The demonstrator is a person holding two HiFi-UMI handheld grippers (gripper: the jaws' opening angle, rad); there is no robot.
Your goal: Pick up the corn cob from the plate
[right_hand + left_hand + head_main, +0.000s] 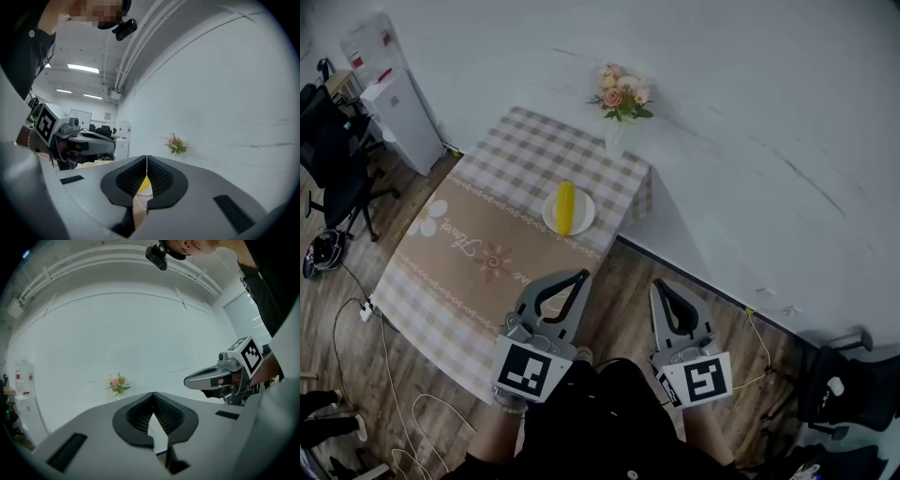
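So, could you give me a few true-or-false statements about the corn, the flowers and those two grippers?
The corn cob lies on the plate. True.
The right gripper holds the corn cob. False: its jaws are together and empty, well short of the plate.
The flowers stand at the far corner of the table. True.
The left gripper has its jaws wide apart. False: they are together, with nothing between them.
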